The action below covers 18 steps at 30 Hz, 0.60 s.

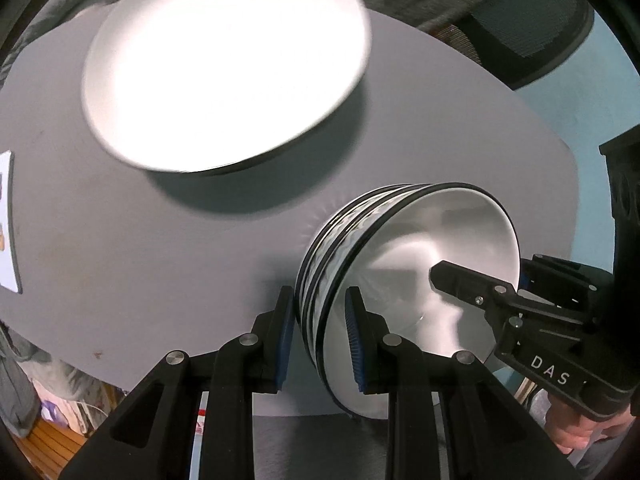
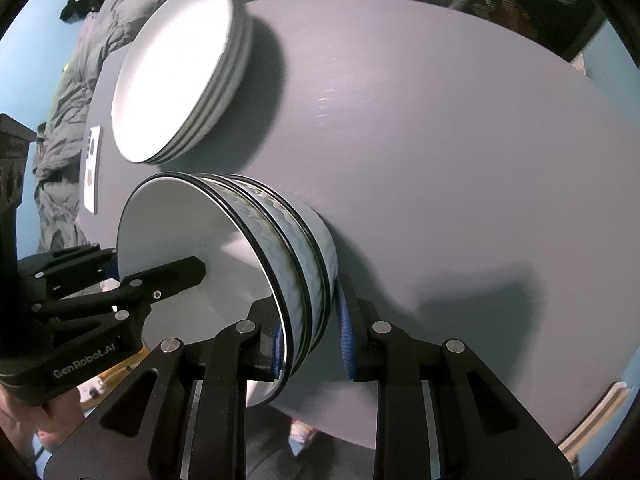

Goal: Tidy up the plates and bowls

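A stack of nested bowls (image 1: 404,280), white inside with dark rim lines and a pale wavy band outside, is gripped on two opposite sides of its rims by two claws above the near part of the grey desk (image 1: 160,260). The left claw (image 1: 318,340) has closed narrowly on the stacked rims, one blue pad outside the walls and one inside the top bowl. The right claw (image 2: 310,332) grips the opposite side of the same stack (image 2: 248,248) in the same way, its jaws also narrow, one pad inside and one outside. Each claw appears in the other's view: the right one (image 1: 500,300) reaching into the bowl at the right, the left one (image 2: 132,280) at the left. In both fisheye views the stack looks tipped, its mouth facing the opposite claw; whether it touches the desk cannot be told. Farther off on the desk rests a stack of white plates (image 2: 180,76), flat with faces upward, well apart from the bowls; in the left wrist view it (image 1: 224,64) lies at the far left. A white card (image 2: 91,168) lies near the plates at the desk's left edge.
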Motion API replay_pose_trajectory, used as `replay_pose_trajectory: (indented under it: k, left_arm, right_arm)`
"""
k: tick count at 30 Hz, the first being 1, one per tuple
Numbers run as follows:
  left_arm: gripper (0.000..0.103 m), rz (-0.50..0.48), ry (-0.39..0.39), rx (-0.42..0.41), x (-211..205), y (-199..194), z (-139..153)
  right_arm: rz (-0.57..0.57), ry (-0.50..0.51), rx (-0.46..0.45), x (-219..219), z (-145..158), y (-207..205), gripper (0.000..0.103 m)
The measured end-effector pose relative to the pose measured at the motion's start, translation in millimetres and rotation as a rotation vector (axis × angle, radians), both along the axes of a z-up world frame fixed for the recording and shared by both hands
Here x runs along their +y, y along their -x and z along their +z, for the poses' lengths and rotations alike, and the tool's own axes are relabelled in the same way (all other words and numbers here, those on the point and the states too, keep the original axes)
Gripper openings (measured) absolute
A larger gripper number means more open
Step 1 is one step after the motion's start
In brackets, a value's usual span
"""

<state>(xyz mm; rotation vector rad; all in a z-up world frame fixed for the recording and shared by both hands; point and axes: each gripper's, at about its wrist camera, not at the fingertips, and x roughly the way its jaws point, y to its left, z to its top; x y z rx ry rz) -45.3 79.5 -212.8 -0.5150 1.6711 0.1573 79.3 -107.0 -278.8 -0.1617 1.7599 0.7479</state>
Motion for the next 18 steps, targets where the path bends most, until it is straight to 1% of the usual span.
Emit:
replay_pose_trajectory:
  k: [3, 8, 12, 14, 18]
  left_arm:
    - [0.025, 0.007, 0.007, 0.0, 8.6, 1.9, -1.0]
    - [0.025, 0.0, 0.016, 0.003, 11.9, 2.1, 0.5]
    - [0.024, -0.005, 0.021, 0.004, 17.2, -0.6, -5.5]
    - [0.025, -0.008, 0.018, 0.004, 11.2, -5.7, -10.0]
    - [0.025, -0.019, 0.015, 0.003, 18.1, -5.1, -12.2]
  right_arm:
    - [0.0, 0.002, 0.003, 14.0, 0.1, 7.6, 0.023]
    - [-0.006, 0.014, 0.003, 36.1, 0.1, 16.2, 0.023]
    - [-0.006, 0.024, -0.005, 45.0, 2.1, 17.9, 0.023]
    - [-0.012, 0.024, -0.003, 50.8, 1.8, 20.0, 0.023]
    - [-0.023, 0.023, 0.003, 66.3, -0.2, 29.8, 0.023]
